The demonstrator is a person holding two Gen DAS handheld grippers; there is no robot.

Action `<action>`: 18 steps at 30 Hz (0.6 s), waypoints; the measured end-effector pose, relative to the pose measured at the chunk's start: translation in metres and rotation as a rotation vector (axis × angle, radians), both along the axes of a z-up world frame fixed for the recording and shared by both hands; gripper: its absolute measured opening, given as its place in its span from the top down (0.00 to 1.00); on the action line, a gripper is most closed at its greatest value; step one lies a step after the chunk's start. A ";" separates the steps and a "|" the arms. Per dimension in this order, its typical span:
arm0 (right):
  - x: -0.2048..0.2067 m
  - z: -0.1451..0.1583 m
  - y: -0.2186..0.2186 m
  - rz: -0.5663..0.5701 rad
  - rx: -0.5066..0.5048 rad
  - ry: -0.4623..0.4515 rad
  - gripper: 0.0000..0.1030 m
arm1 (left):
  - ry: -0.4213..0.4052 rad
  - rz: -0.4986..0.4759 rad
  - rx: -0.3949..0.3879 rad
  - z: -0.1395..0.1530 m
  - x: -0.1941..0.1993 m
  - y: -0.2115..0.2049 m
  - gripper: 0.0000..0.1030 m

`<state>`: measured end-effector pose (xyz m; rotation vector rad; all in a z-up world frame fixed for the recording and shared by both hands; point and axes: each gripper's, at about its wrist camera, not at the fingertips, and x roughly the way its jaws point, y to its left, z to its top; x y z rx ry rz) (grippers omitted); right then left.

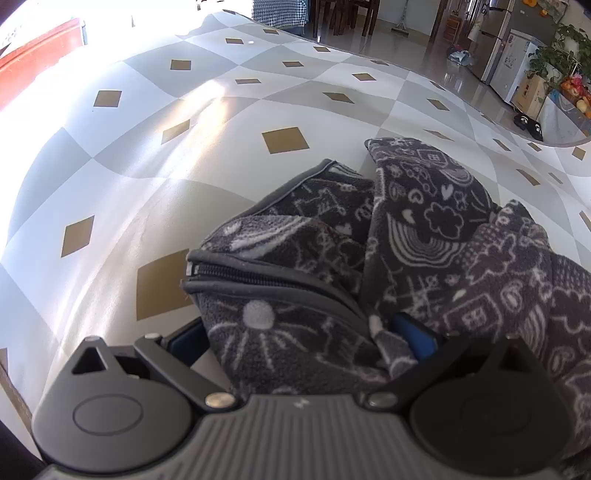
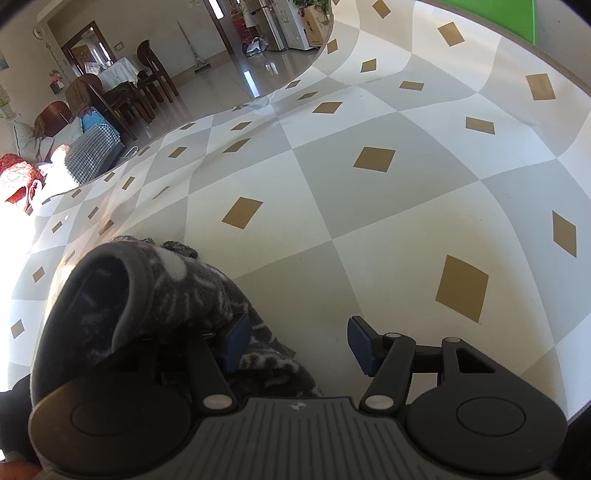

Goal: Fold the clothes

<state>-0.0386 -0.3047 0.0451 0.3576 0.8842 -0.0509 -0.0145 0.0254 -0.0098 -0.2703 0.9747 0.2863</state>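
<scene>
A dark grey fleece jacket (image 1: 406,236) with white doodle print and a zipper lies bunched on the checked tablecloth (image 1: 184,155). In the left wrist view my left gripper (image 1: 299,336) has its blue pads wide apart, with the jacket's zippered edge lying between them. In the right wrist view my right gripper (image 2: 295,343) is open; the jacket's sleeve cuff (image 2: 122,295) drapes over its left finger and no cloth is pinched between the pads.
The tablecloth (image 2: 369,203) has grey and white checks with gold diamonds. Beyond the table edge are a shiny floor, dining chairs (image 2: 110,92), a fridge (image 1: 498,44) and potted plants (image 1: 554,55). A green panel (image 2: 491,14) lies at the far right.
</scene>
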 end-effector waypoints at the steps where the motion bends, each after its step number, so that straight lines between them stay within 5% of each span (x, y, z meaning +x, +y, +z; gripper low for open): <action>1: 0.001 0.001 0.002 0.008 -0.005 -0.005 0.43 | 0.000 0.004 -0.006 0.000 -0.001 0.002 0.00; 18: 0.000 0.009 -0.013 -0.016 0.038 -0.030 0.43 | -0.160 -0.208 0.098 0.051 -0.039 -0.016 0.00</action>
